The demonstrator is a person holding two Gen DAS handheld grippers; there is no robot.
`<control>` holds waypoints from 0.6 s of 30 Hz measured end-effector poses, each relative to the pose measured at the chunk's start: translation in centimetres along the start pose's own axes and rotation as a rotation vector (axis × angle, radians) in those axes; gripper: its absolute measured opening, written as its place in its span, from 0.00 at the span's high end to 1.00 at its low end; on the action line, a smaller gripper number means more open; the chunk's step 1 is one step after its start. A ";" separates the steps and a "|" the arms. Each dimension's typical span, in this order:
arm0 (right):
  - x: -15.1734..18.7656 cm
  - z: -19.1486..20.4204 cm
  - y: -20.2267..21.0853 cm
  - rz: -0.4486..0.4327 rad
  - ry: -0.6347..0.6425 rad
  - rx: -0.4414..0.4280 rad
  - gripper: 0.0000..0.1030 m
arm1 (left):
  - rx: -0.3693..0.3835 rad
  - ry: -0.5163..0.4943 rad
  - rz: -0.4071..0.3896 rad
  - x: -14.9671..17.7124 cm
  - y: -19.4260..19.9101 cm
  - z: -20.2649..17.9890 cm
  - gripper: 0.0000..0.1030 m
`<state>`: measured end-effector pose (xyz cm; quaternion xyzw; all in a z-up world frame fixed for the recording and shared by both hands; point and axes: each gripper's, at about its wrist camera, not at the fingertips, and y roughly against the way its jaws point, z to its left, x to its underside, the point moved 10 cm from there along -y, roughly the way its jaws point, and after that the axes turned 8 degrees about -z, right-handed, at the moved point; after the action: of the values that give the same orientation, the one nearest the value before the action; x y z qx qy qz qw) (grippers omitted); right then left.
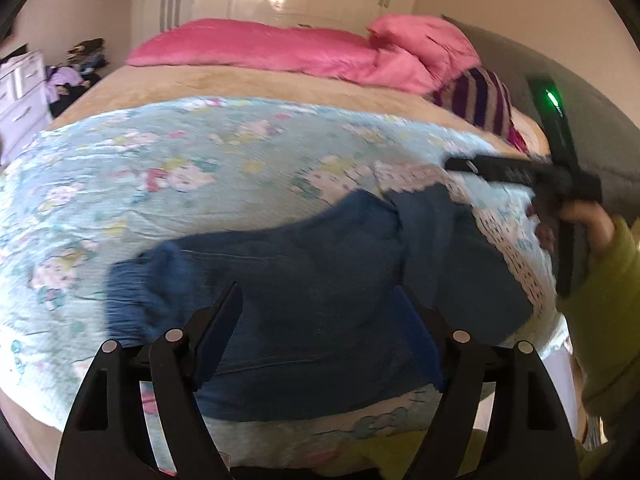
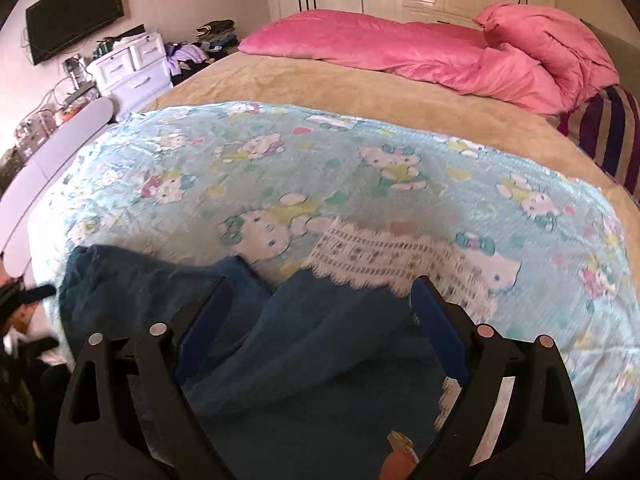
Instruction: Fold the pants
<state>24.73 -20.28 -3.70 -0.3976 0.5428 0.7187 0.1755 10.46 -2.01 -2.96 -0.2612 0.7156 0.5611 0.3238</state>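
Left wrist view: I am looking down my left gripper (image 1: 320,332) at the bed, and the picture is blurring.
Left gripper: I am holding its jaws spread wide, released, with nothing pinched; the blue pads are standing apart over the cloth.
Pants: the dark blue pants (image 1: 304,276) are lying in the lower middle of the frame on the pale blue cartoon-cat sheet (image 1: 160,168), one gathered cuff pointing to the lower left, the cloth bunching toward the right.
Lace edge: a white lace border (image 1: 508,248) of the sheet is running down the right side, partly under the pants.
Right gripper in this view: my right gripper (image 1: 560,184) is showing at the right edge as a black bar with a green light, my hand (image 1: 588,224) in a yellow-green sleeve (image 1: 616,280) gripping it.
Right wrist view: my right gripper (image 2: 320,312) is also standing released, jaws wide, pads clear of the cloth.
Pants here: the pants (image 2: 304,344) are filling the lower middle, rumpled, between and beneath the fingers.
Background: a pink duvet (image 2: 400,48) is lying across the top, a striped pillow (image 2: 608,136) at the right edge, a white drawer unit (image 2: 132,68) at the upper left.
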 end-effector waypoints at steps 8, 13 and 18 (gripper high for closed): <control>0.0 1.3 -6.0 0.112 0.017 -0.031 0.18 | 0.148 -0.040 0.106 1.8 -4.7 -5.8 0.26; 0.3 1.8 -9.8 0.163 0.041 0.006 0.18 | 0.184 -0.065 0.156 2.5 -7.2 -7.6 0.26; 1.7 -0.2 -13.4 0.243 0.018 0.086 0.18 | 0.206 -0.055 0.201 2.8 -9.6 -8.5 0.26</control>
<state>32.92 -16.11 -13.63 -0.3275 0.6189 0.7071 0.0988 14.27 -12.55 -9.83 -0.1383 0.7827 0.5213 0.3107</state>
